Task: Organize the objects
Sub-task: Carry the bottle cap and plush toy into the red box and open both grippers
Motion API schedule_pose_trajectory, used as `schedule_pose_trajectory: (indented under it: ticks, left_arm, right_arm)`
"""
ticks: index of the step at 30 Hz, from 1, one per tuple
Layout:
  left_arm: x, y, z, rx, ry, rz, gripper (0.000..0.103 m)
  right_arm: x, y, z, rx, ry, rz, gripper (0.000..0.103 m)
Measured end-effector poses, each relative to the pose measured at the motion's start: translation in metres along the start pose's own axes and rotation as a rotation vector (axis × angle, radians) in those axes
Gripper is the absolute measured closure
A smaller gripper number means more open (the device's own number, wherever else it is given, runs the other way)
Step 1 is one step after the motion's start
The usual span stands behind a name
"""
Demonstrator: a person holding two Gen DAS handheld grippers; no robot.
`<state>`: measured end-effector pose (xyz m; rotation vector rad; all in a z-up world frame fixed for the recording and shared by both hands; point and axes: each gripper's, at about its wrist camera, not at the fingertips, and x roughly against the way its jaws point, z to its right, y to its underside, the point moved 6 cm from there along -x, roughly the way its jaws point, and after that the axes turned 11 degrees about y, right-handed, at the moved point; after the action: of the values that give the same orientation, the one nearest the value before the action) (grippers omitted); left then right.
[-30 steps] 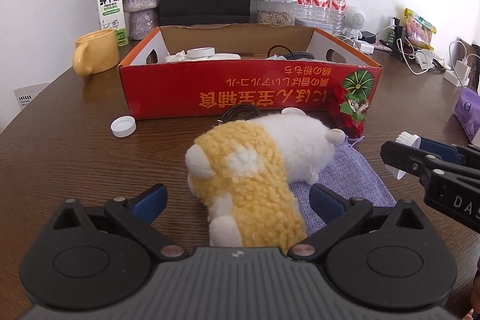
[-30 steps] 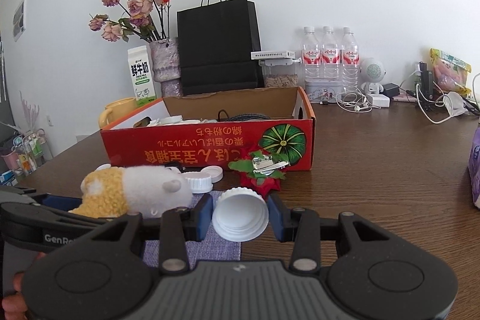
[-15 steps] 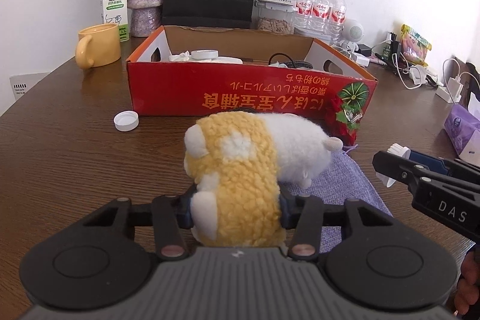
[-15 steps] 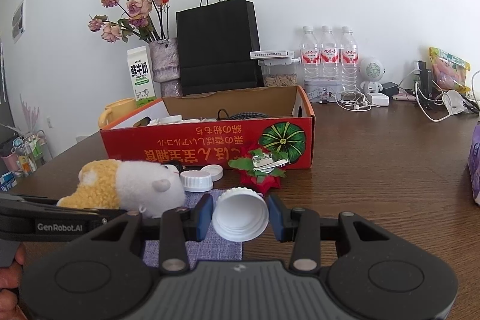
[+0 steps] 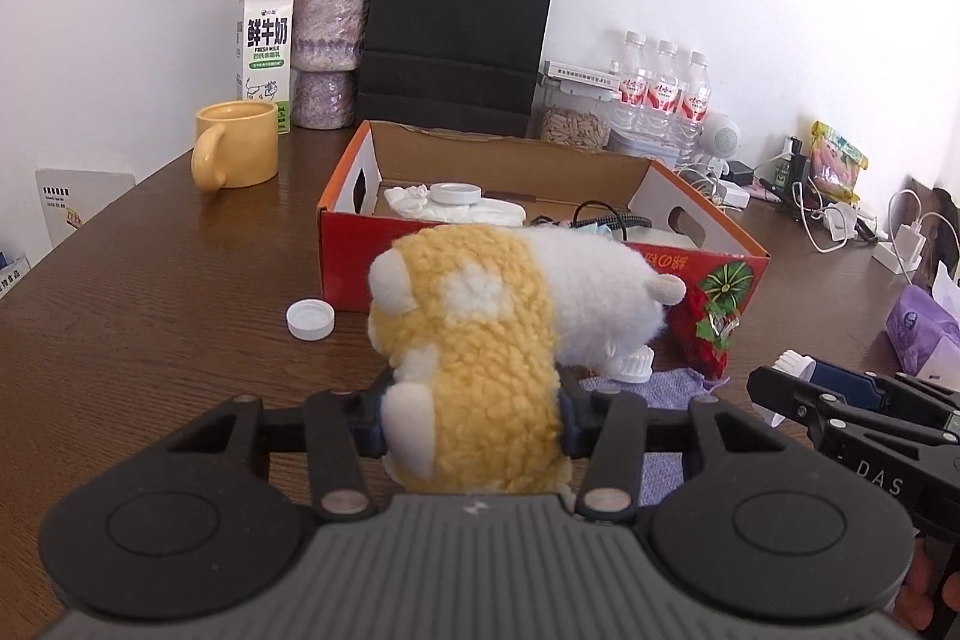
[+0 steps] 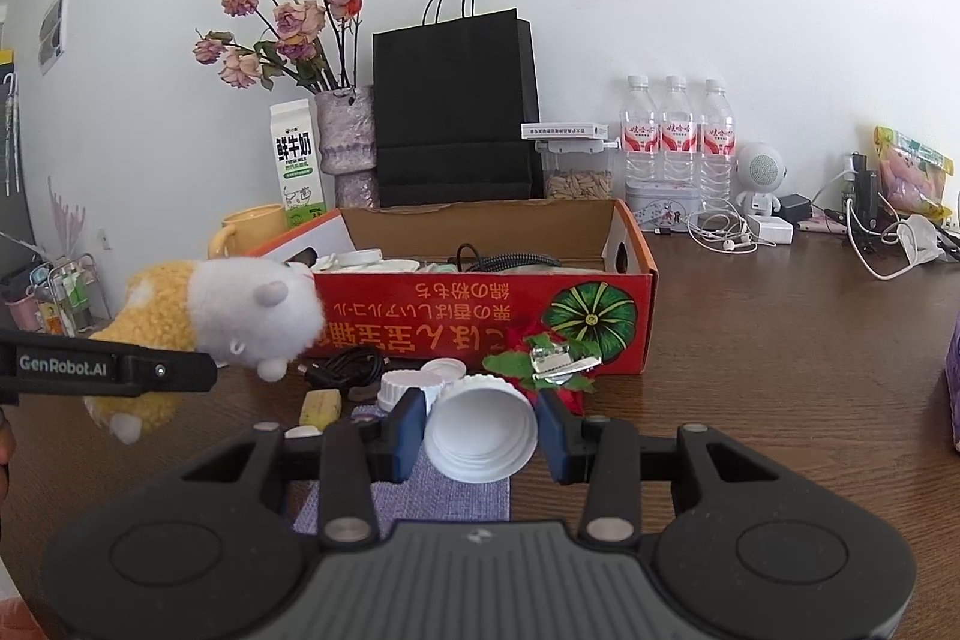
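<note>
A: Step? L gripper (image 5: pixel 471 415) clamps plush toy (image 5: pixel 480 340), frame centre, off the table, nr red box (image 5: pixel 540 274).
B: Boxing it, prob. R gripper (image 6: pixel 480 430) pinches white cap (image 6: pixel 480 433). Next: carry over rim, release.

Black paper bag (image 5: pixel 459 34), 3 water bottles (image 5: pixel 663 91), yellow mug (image 5: pixel 235 143).

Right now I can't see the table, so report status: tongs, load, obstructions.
Left tongs shut on plush toy, lifted. Right tongs shut on white cap. Red box ahead, open; nothing blocking.
</note>
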<state>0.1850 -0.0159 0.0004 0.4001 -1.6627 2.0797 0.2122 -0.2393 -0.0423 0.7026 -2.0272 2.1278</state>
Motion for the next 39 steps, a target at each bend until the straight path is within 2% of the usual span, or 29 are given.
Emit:
schedule_pose_trajectory:
  ticks: [16, 29, 39]
  left_arm:
    - [-0.022, -0.066, -0.008, -0.038, 0.003, 0.1, 0.053]
    - [-0.091, -0.113, -0.018, -0.053, 0.004, 0.101, 0.053]
    - [-0.153, -0.131, -0.034, -0.044, 0.001, 0.051, 0.053]
  right_arm:
    - [-0.032, -0.07, -0.015, 0.078, 0.025, 0.109, 0.064]
    - [-0.116, -0.121, -0.023, 0.127, 0.047, 0.112, 0.064]
    - [-0.187, -0.136, -0.021, 0.145, 0.041, 0.061, 0.064]
